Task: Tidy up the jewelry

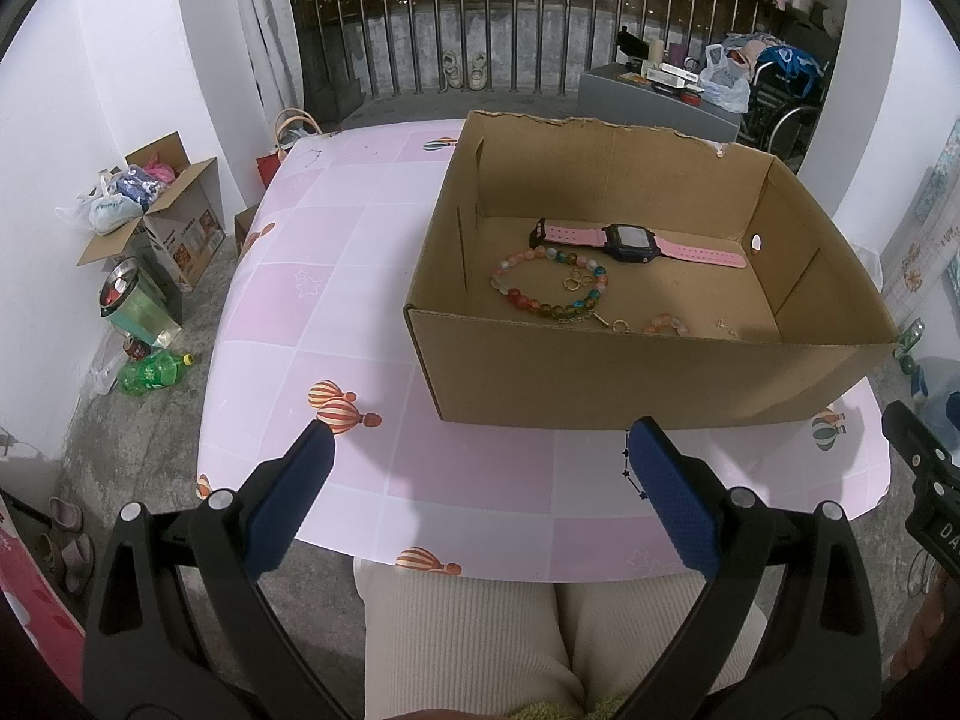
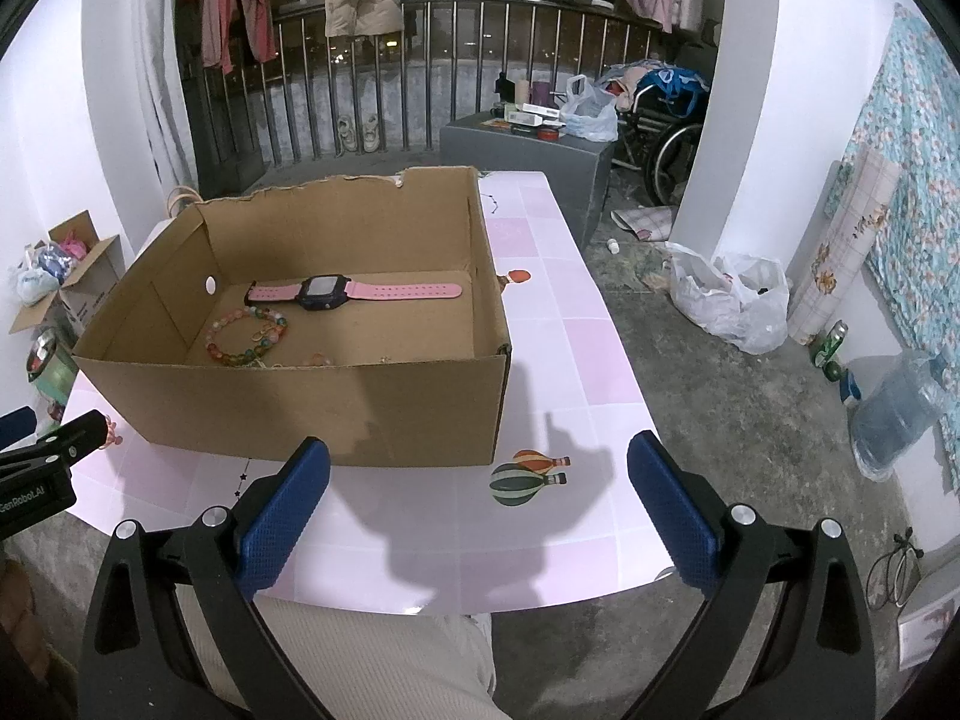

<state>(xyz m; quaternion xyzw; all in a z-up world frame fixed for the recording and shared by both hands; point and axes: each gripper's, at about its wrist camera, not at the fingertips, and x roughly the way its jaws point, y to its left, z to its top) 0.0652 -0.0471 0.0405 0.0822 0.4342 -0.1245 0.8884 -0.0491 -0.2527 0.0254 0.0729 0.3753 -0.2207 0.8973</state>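
Ahead of both wide-spread, empty pairs of fingers, left [image 1: 480, 444] and right [image 2: 479, 459], the cardboard box [image 1: 630, 372] holds a pink smartwatch [image 1: 636, 240], a beaded bracelet [image 1: 549, 285] and, seemingly, smaller trinkets

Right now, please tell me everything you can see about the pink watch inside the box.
The watch has a dark, squarish case with a pale blank screen and a pink, rubbery-looking strap with rows of small holes. It lies flat and unbuckled, stretched out straight along the far wall on the floor of the open cardboard box. The beaded bracelet lies just in front of it, apart. Neither gripper touches it.
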